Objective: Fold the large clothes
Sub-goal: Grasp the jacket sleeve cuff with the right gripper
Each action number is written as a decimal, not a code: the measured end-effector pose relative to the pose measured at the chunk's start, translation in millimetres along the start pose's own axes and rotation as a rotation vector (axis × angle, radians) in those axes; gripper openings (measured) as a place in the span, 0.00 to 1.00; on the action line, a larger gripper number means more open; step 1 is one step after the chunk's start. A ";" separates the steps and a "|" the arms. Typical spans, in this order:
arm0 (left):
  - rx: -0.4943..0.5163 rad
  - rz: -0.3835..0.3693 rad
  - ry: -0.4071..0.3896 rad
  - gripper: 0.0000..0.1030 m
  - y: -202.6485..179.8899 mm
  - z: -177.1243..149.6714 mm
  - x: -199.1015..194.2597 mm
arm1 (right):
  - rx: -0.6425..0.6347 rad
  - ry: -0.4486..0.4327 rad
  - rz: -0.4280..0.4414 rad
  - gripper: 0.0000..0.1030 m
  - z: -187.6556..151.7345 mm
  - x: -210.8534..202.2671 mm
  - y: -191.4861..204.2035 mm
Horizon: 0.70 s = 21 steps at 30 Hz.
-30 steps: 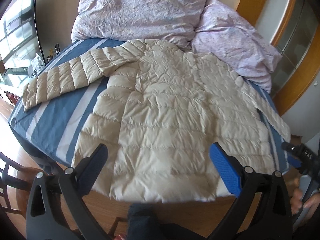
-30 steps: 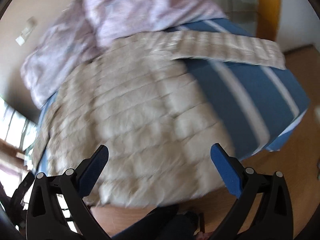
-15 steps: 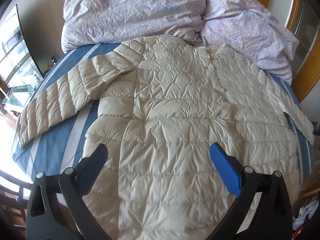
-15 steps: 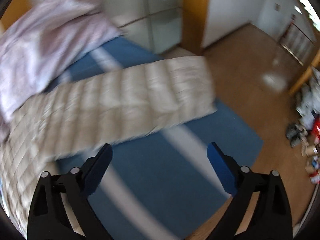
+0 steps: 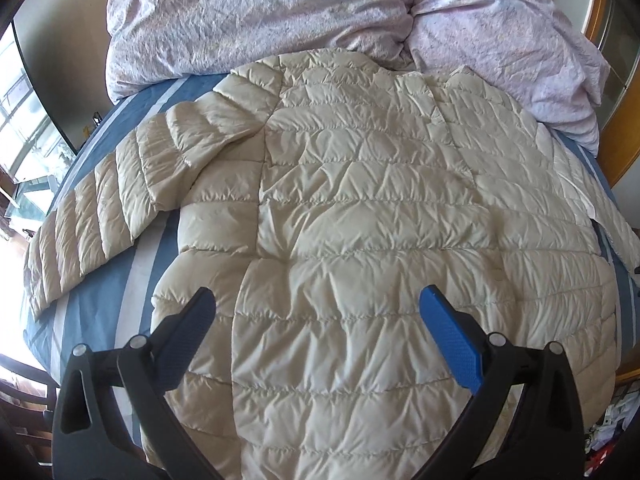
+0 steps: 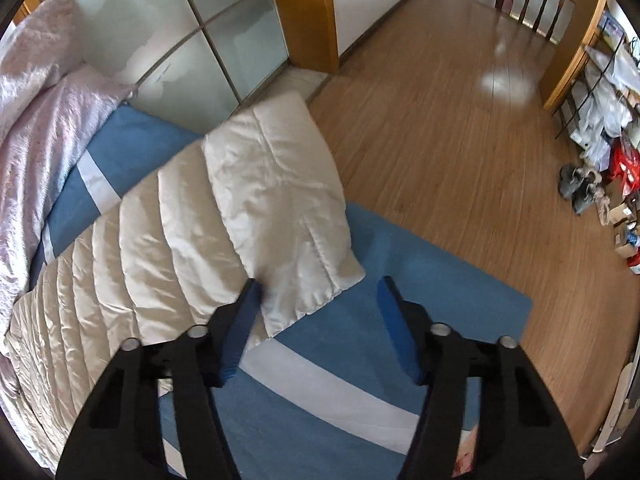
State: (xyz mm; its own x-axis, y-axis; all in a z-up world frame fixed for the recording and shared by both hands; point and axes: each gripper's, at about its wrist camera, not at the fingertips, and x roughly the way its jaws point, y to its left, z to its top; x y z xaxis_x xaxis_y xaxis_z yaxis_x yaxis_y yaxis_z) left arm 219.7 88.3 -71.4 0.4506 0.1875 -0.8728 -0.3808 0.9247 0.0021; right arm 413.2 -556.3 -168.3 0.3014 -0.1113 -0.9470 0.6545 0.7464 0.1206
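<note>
Right claw [image 6: 316,292] first: jaws apart, nothing gripped, sitting low at the cuff end of the sleeve [image 6: 280,216], its left finger touching or just over the quilted edge while the right finger hangs over bare blue sheet. Left claw [image 5: 316,308] is wide apart too, empty, above the lower body of the cream puffer jacket [image 5: 360,220]. The jacket lies spread flat on the blue-striped bed [image 5: 92,280], both sleeves flung outward, collar towards the lilac duvet [image 5: 260,16] beyond. This looks light, puffy and slick, so I'd expect it to spring back and slide. Pinch the stitched cuff hem, not the padding. No label or writing is readable.
</note>
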 end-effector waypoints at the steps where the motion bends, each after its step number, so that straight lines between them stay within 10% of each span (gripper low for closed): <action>1: -0.001 0.000 0.004 0.98 1.7 0.1 1.6 | -0.011 -0.005 -0.007 0.55 -0.5 -0.9 0.3; 8: -0.016 0.000 0.022 0.98 12.8 1.8 9.2 | -0.035 -0.030 0.007 0.17 -2.2 -7.0 14.1; 21: -0.057 -0.014 0.003 0.98 33.2 -0.6 6.2 | -0.297 -0.304 0.153 0.10 -16.4 -102.0 124.5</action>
State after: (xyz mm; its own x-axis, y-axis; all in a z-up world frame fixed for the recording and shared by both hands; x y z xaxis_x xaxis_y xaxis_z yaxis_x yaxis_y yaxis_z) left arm 209.4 120.0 -77.1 0.4534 0.1739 -0.8742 -0.4198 0.9069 -0.0374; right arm 452.5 -441.2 -61.6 0.5980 -0.1398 -0.7892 0.3729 0.9201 0.1196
